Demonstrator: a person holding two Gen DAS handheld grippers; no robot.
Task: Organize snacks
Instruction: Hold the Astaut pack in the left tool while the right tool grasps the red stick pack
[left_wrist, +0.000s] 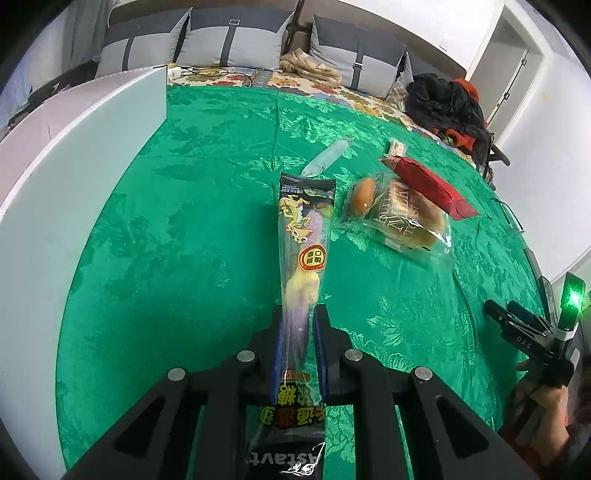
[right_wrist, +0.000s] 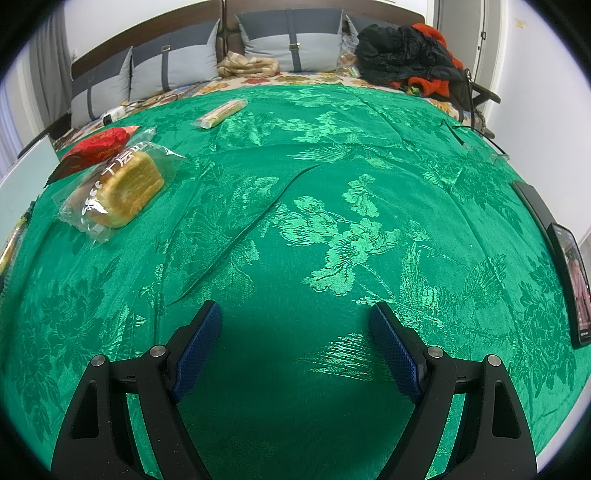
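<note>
Left tongs (left_wrist: 300, 334) clamp the long gummy candy packet (left_wrist: 303, 236), lifted over the green cloth (right_wrist: 295, 221). Right tongs (right_wrist: 295, 345) gape wide, empty. Step: carrying 1 snack. Next, likely setting it beside the bread pack (left_wrist: 406, 218) ahead-right.

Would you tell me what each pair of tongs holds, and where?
Left tongs pinch the long candy packet near its lower end; right tongs hold nothing.
</note>
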